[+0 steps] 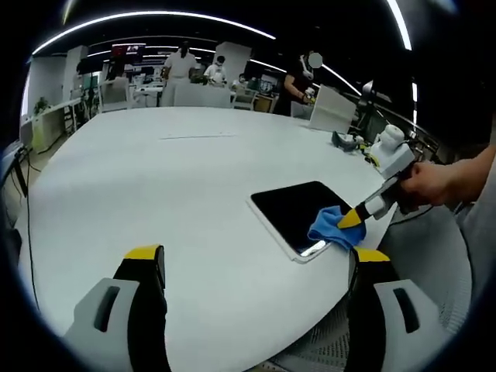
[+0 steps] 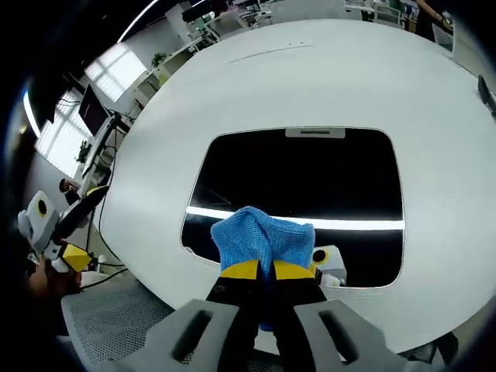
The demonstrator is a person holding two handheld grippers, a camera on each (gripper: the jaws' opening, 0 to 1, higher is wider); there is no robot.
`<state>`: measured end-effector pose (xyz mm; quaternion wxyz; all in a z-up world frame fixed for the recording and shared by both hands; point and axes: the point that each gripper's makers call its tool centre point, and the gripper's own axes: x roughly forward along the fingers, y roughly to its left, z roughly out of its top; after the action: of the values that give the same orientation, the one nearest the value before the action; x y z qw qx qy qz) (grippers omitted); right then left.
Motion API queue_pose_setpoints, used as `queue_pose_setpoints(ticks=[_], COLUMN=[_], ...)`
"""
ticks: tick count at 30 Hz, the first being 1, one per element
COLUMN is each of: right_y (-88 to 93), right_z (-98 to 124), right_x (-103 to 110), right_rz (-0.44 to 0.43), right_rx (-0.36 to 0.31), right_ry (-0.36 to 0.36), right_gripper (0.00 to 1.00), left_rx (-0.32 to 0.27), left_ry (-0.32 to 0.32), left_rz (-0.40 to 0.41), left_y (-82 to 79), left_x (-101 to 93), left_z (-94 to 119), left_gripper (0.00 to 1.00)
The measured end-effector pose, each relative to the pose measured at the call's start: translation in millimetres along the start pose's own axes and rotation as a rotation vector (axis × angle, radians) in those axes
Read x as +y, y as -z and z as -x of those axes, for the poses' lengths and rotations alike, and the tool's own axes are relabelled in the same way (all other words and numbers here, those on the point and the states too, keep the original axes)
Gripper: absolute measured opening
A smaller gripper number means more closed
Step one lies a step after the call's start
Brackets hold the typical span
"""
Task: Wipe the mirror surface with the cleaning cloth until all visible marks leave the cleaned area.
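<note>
White tabletop carries everything in play: a broad, rounded surface with the mirror lying flat near the edge closest to the person. In the right gripper view the mirror reads as a dark rounded rectangle with a pale frame, its long axis running across the picture, and a bright strip of reflected ceiling light crossing its lower part. In the left gripper view the same mirror sits ahead and to the right of the left gripper, well apart from its jaws.

Those left jaws stand wide and hold nothing, hovering above bare table.

The right gripper is clamped tight on the blue cleaning cloth, its yellow-tipped jaws pinching the fabric so that a bunched wad pokes forward. The wad presses on the mirror's near portion, just inside the near long edge. From the left gripper view, the right gripper comes in from the right with the cleaning cloth on the mirror's near right corner.

Most of the glass therefore lies ahead of the cloth, away from the person, so I judge the wiping should travel forward and sideways along the long axis. No marks are distinguishable on the dark surface.
</note>
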<state>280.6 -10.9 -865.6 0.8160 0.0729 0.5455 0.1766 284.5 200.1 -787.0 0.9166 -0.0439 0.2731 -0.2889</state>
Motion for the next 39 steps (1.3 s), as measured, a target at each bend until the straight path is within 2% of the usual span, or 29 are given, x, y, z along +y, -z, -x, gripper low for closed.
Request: queue_pose_setpoints(ticks=[11, 13, 21, 23, 25, 30, 32, 36, 39], right_y=[0.1, 1.6, 0.2, -2.1, -4.9, -15.2, -20.2, -28.3, -36.2], right_z=[3.0, 3.8, 3.8, 2.4, 0.7, -4.0, -6.3, -9.2, -11.9], right_x=[-4.2, -9.8, -9.9, -10.0, -9.0, -10.1, -11.0, -12.5, -14.4], right_rz=[0.017, 0.008, -0.014, -0.012, 0.026, 0.022, 0.058, 0.046, 0.035], right_rx=[0.005, 0.006, 0.005, -0.003, 0.0, -0.006, -0.011, -0.02, -0.026], right_ry=[0.015, 0.016, 0.014, 0.018, 0.027, 0.032, 0.044, 0.047, 0.047], right_gripper=[0.0, 0.0, 0.0, 0.0, 0.0, 0.0, 0.0, 0.0, 0.0], left_rx=[-0.005, -0.003, -0.006, -0.003, 0.001, 0.006, 0.013, 0.009, -0.016], left_ry=[-0.016, -0.018, -0.016, -0.017, -0.024, -0.029, -0.025, -0.032, -0.034], left_rz=[-0.004, -0.01, -0.007, -0.008, -0.008, -0.008, -0.017, -0.02, -0.026], left_y=[-1.6, -2.1, -0.4, 0.9, 2.5, 3.6, 5.2, 4.9, -0.4], left_x=[9.4, 8.9, 6.3, 6.3, 8.2, 9.6, 9.0, 9.6, 7.4], left_z=[4.1, 4.5, 4.3, 4.9, 5.8, 8.8, 9.5, 10.8, 12.5], left_gripper=[0.97, 0.97, 0.97, 0.97, 0.98, 0.99, 0.99, 0.99, 0.99])
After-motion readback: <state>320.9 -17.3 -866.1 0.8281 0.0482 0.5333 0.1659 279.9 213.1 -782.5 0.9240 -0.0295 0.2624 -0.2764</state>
